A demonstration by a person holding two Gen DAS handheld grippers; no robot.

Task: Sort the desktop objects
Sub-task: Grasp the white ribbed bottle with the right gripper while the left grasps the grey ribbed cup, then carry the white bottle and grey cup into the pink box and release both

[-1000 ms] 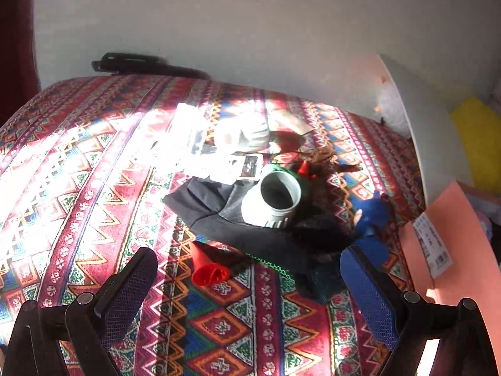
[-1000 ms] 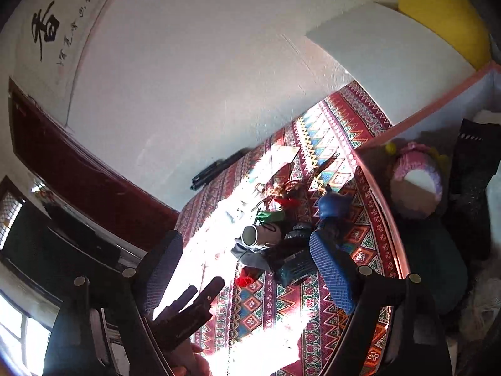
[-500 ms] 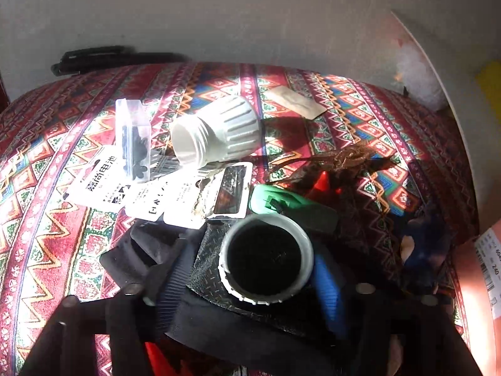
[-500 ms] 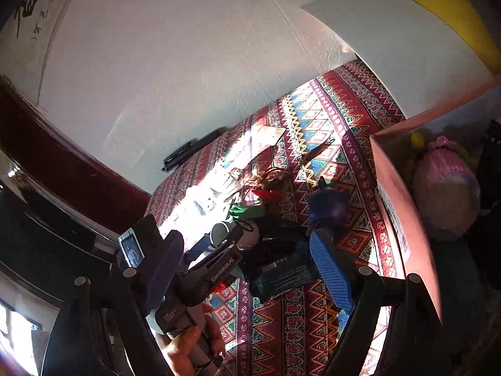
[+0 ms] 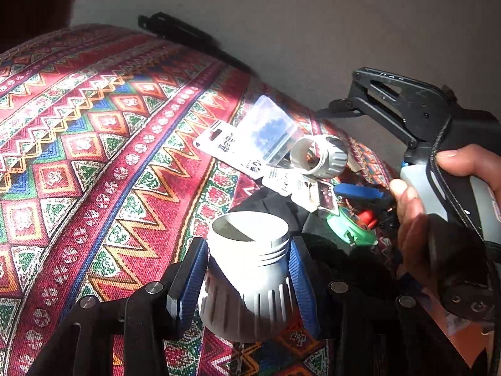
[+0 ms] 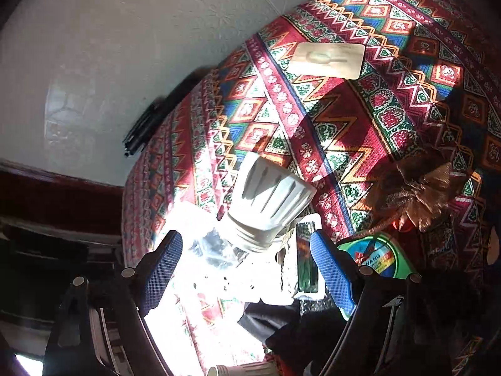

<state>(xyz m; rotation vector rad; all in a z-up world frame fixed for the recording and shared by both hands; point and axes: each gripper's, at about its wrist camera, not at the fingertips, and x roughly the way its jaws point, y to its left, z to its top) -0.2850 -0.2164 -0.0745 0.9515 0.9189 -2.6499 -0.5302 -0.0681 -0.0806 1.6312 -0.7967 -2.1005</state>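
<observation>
Left wrist view: left tool clamped ribbed white housing mid-body; likely light, rigid, slippery. Right tool spread wide.

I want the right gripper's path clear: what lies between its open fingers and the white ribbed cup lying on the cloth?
In the right wrist view, clear plastic packets and white cards lie between the right gripper and the cup, which rests partly on them.

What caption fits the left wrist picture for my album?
Left gripper shut on a white ribbed cup above the patterned cloth, near the right gripper.
</observation>
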